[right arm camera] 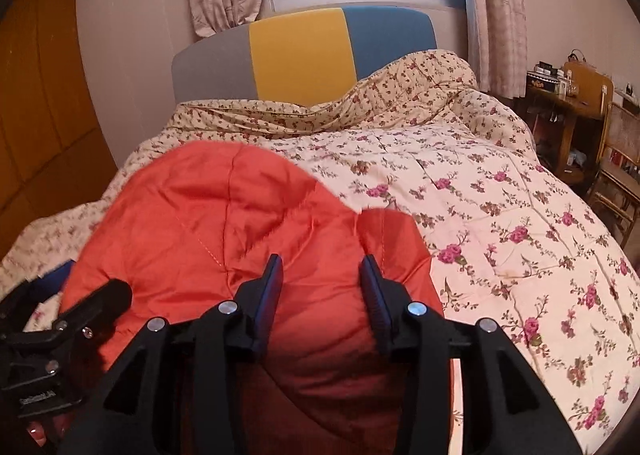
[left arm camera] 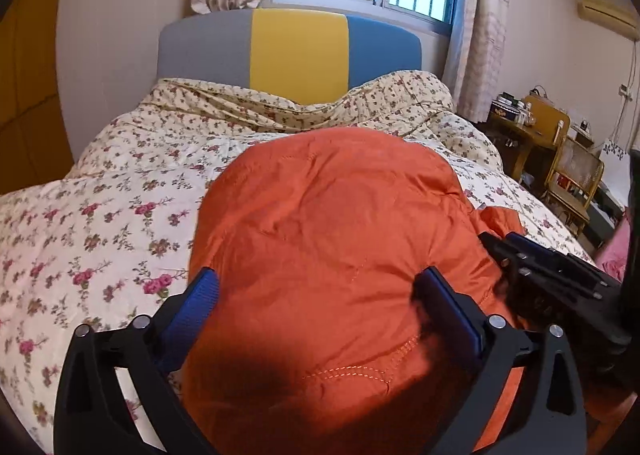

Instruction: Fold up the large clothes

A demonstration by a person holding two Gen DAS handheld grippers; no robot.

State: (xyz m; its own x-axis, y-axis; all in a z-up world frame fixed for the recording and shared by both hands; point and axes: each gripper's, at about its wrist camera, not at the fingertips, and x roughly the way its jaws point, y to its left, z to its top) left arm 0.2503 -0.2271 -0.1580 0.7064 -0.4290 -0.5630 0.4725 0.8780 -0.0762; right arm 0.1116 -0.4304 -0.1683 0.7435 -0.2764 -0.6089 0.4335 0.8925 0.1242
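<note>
Orange quilted jacket (left arm camera: 332,239) lies bunched on the floral quilt (left arm camera: 100,215), its long axis running from the grippers toward the headboard (left arm camera: 298,55). Left gripper (left arm camera: 316,295) spread wide, fingers straddling the near hem, gripping nothing. Right gripper (right arm camera: 322,279) part-open over a fabric ridge; contact likely, no pinch visible. Both sit at the near edge; the right looks marginally further in.
</note>
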